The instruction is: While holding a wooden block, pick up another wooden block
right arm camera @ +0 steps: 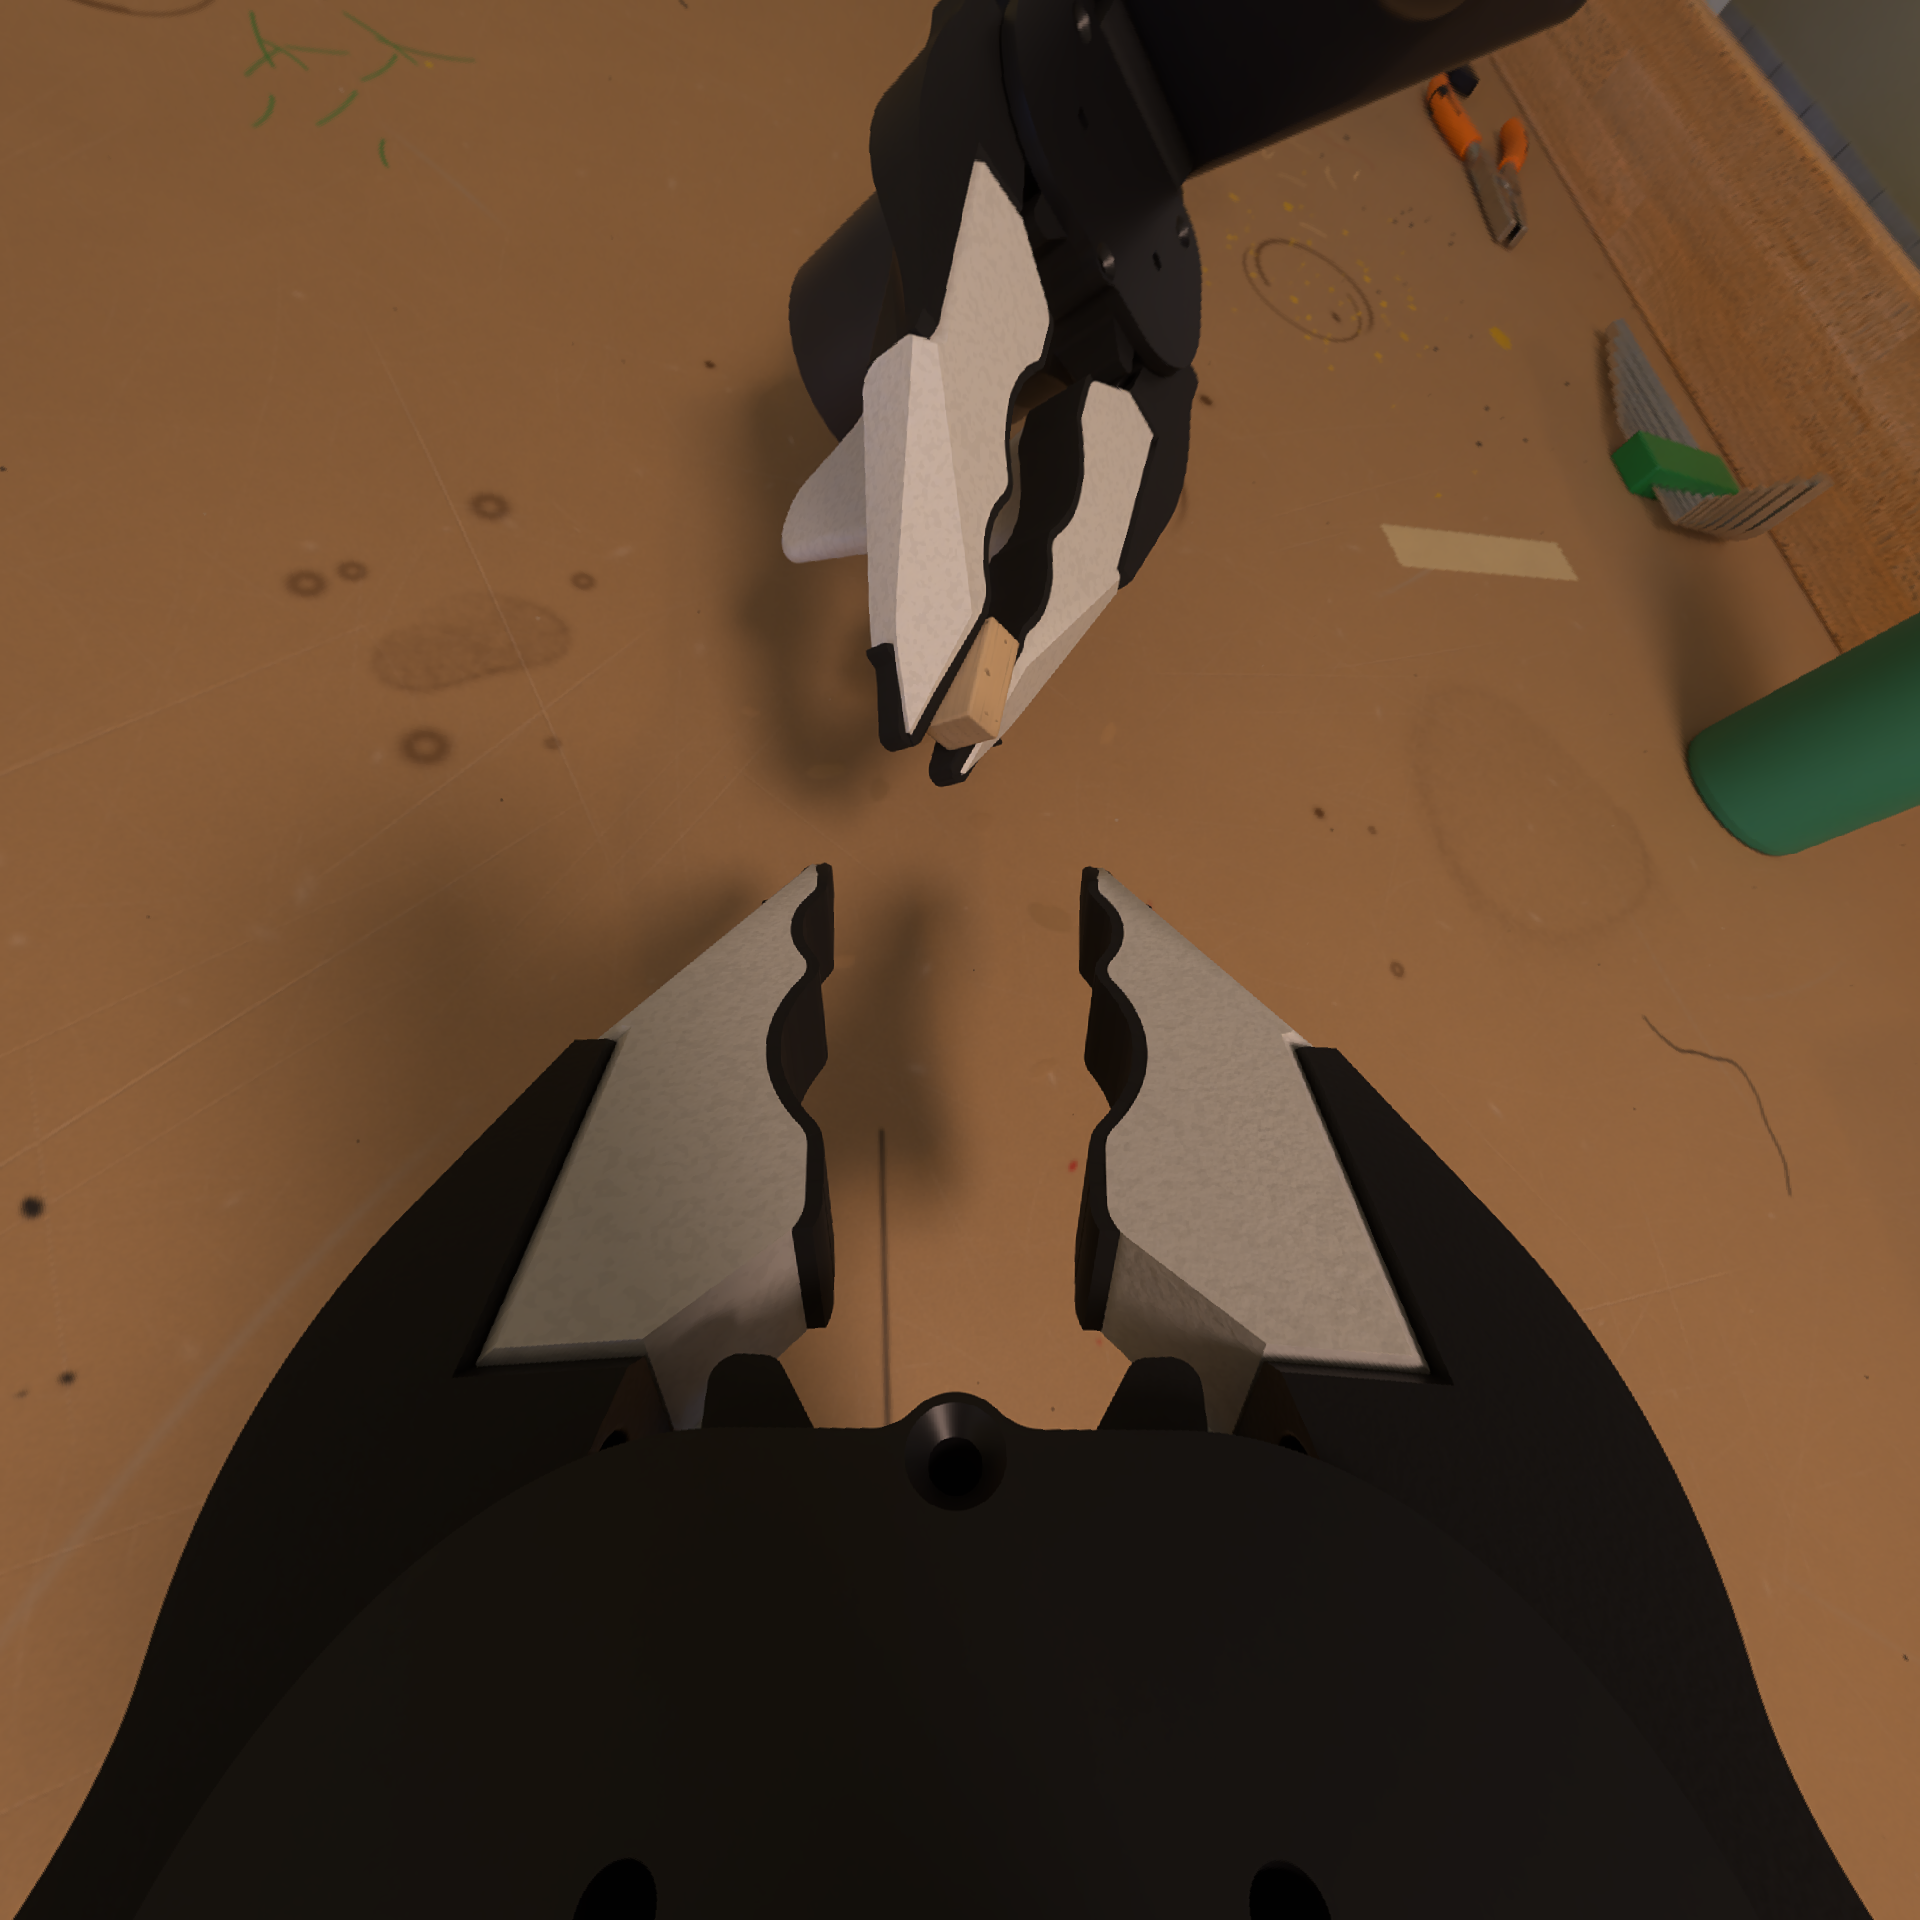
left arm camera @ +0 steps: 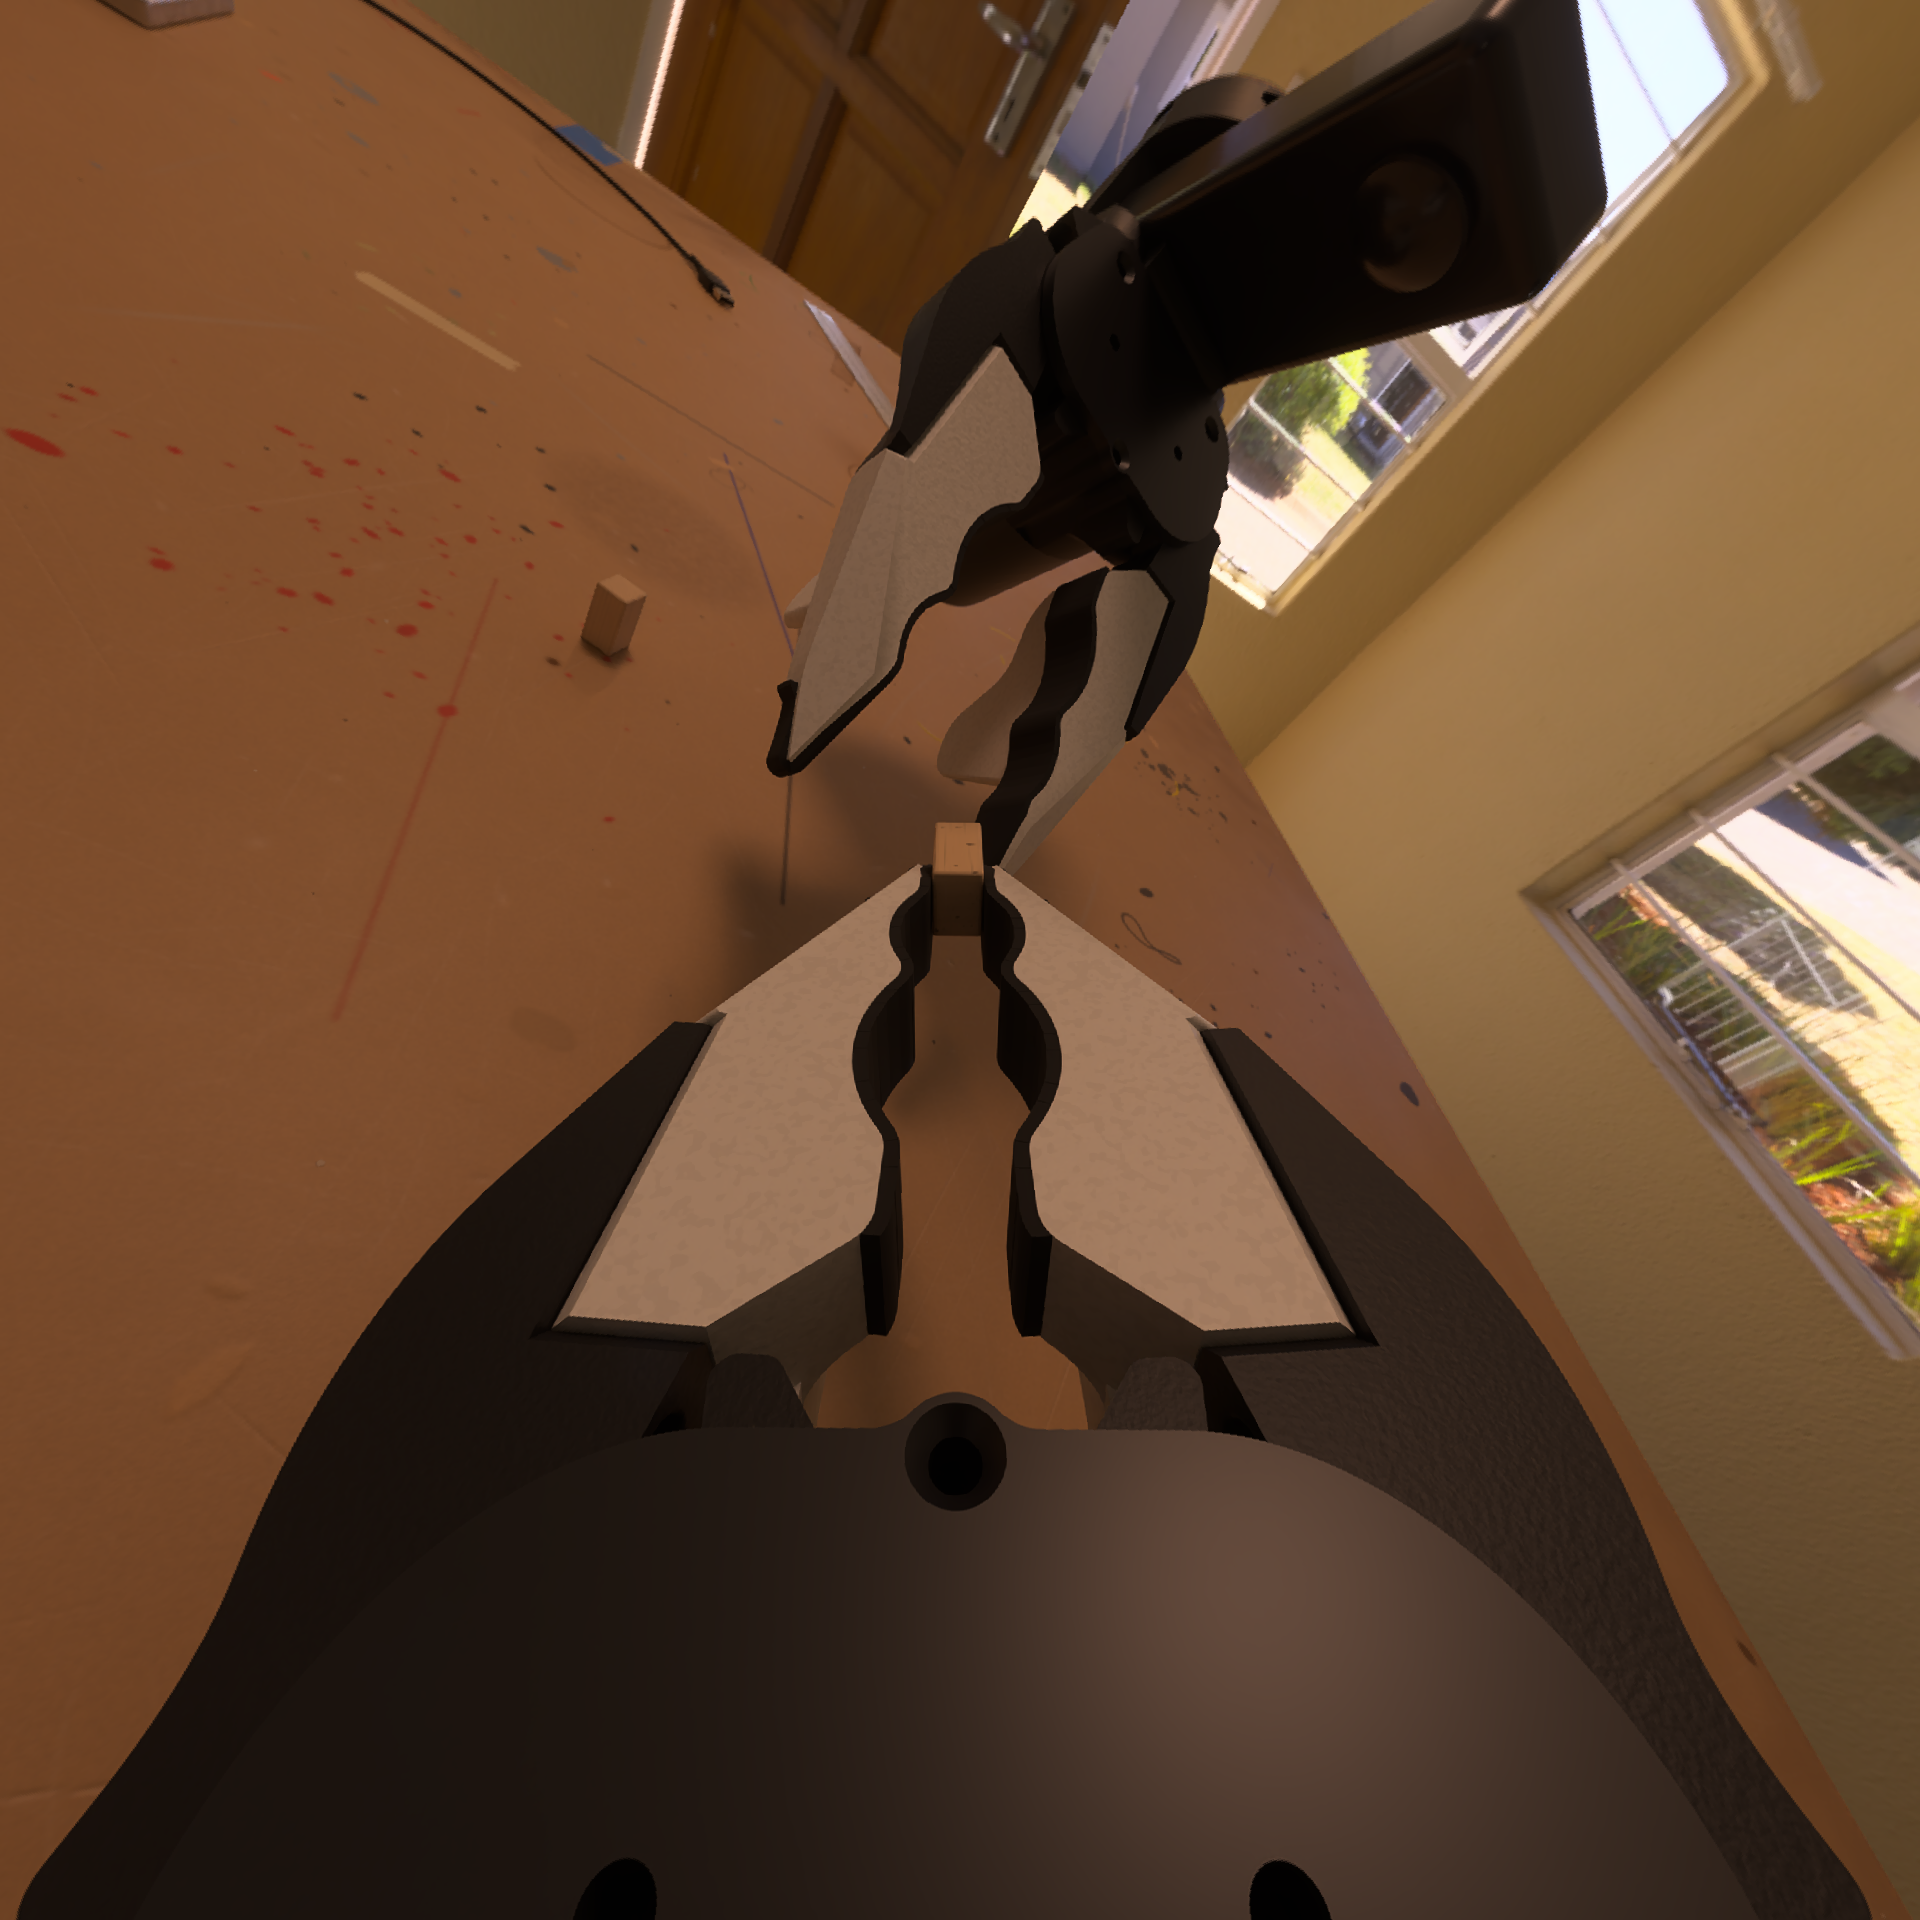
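My left gripper (left arm camera: 957,878) is shut on a small light wooden block (left arm camera: 957,878) held at its fingertips, above the brown table. It also shows in the right wrist view (right arm camera: 961,727), with the block (right arm camera: 982,686) between its tips. My right gripper (right arm camera: 956,873) is open and empty, just short of the held block; in the left wrist view it (left arm camera: 894,805) hangs open right beyond the block. A second wooden block (left arm camera: 613,615) stands alone on the table, off to the left.
The paint-spattered table (left arm camera: 260,831) has a black cable (left arm camera: 717,286) at its far side. In the right wrist view a green cylinder (right arm camera: 1818,748), a green block on grey comb-like strips (right arm camera: 1673,468), an orange-handled tool (right arm camera: 1486,166) and a raised wooden edge (right arm camera: 1766,312) lie at the right.
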Controlling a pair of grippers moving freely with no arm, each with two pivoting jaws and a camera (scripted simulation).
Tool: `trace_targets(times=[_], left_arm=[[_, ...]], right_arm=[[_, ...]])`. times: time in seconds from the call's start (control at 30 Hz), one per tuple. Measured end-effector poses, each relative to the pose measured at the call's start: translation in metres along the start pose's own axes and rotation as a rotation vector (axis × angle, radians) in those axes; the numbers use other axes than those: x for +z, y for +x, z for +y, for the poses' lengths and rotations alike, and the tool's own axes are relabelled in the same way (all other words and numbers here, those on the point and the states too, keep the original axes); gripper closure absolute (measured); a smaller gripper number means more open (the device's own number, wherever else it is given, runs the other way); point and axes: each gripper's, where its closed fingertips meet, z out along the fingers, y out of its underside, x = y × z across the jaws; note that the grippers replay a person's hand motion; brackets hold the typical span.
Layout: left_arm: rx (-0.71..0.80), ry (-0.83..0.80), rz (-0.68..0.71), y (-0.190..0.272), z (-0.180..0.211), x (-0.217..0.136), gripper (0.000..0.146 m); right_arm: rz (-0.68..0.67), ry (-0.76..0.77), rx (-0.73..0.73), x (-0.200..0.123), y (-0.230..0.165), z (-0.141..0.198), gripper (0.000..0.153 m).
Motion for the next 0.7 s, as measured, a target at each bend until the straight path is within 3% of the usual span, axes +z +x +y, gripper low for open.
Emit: trace_targets(times=[0.27, 0.57, 0.7], left_arm=[[0.029, 0.165, 0.081, 0.013, -0.023, -0.006, 0.138], [-0.027, 0.080, 0.152, 0.020, -0.008, 0.005, 0.138], [-0.039, 0.046, 0.212, 0.029, -0.002, 0.010, 0.138]], right_arm=[[0.047, 0.137, 0.038, -0.015, 0.011, -0.024, 0.105], [0.011, -0.031, -0.099, -0.021, -0.004, -0.017, 0.105], [-0.010, -0.036, -0.149, -0.022, -0.013, -0.020, 0.102]])
